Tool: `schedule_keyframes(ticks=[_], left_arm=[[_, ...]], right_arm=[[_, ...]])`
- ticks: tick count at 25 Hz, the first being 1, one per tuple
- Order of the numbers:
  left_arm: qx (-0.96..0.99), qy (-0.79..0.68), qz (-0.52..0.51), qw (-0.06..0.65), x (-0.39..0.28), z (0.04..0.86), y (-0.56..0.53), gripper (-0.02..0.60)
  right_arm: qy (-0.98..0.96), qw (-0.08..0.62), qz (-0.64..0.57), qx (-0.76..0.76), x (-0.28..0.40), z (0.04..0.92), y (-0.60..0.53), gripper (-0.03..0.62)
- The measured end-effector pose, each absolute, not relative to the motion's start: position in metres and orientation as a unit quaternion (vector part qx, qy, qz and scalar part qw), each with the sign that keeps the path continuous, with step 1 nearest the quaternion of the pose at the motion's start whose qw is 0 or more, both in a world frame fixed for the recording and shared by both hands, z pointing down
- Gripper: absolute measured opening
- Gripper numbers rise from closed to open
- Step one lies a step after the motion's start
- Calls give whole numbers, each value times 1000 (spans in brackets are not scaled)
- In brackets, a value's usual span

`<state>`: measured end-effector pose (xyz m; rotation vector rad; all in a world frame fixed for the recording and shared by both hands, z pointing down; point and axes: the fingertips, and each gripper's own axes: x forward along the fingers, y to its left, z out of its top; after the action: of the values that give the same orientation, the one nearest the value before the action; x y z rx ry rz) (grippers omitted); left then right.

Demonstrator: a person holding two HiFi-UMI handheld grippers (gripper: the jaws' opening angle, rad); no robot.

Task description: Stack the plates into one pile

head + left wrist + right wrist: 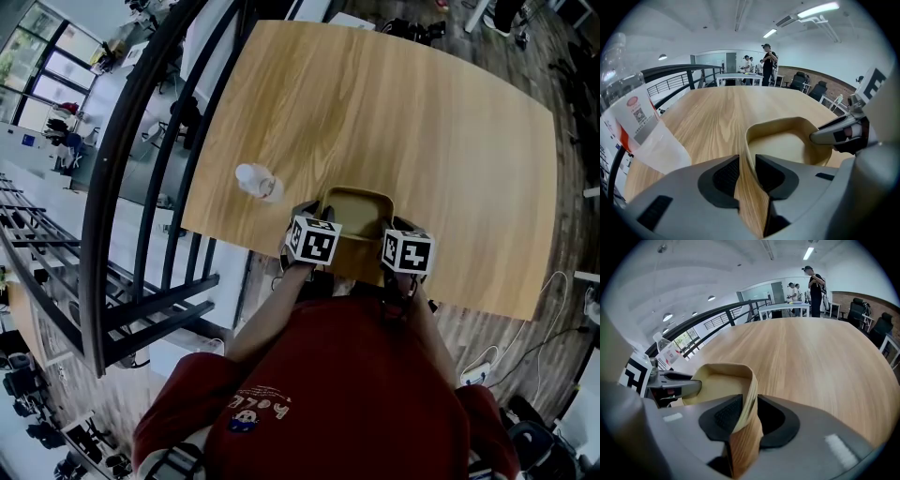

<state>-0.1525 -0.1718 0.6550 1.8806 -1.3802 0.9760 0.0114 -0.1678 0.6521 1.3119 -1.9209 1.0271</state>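
**Worktop** [422, 122]: A broad wood-grain surface. Ahead of both sets of jaws it carries only the items listed below. No second plate shows in any view, so it cannot be confirmed whether more stacking is still to be done.

**Plate** [356, 214]: Rounded-square, wooden, with a raised wall. It lies at the worktop's near edge, directly between the two grippers. It appears to rest flat. Whether it is one plate or several nested together cannot be told.

**Left gripper** [748, 174]: The jaws stand apart, with the plate's left wall running upright between them. The wall lies close to the outer pad, and a thin dark gap shows at the pad inside the plate. Judged unclamped, with nothing held.

**Right gripper** [746, 414]: Same condition. The jaws are spread with the plate's right wall between them, and the pads are not pressing on it.

**Bottle** [633, 112]: Clear plastic with a label, standing just outside the left jaws and close to them.

**Assessment:** The step in hand is judged to be releasing the plate onto the worktop.

**Recommendations:**
- Keep both sets of jaws wide until the pads are clear of the wall.
- Draw each gripper straight back along its own line, both together, so that neither pad drags the wall and skews the plate.
- Allow no pull toward the near edge, because the plate sits close to it and could slide off.
- Do not swing the left gripper outward. The bottle is near and looks light and easy to topple.
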Motion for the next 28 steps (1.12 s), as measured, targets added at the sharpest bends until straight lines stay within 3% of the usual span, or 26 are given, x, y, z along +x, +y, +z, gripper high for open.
schedule_keyframes(ticks=[18,28], left_arm=[[706,-518,362,320,-149,666,-173,115],[716,-503,349,336,-101,665,-169,109]], right_arm=[[-712,287,417,486,15,665,-167,126],[-683,263,431,528,68,664,-157,126]])
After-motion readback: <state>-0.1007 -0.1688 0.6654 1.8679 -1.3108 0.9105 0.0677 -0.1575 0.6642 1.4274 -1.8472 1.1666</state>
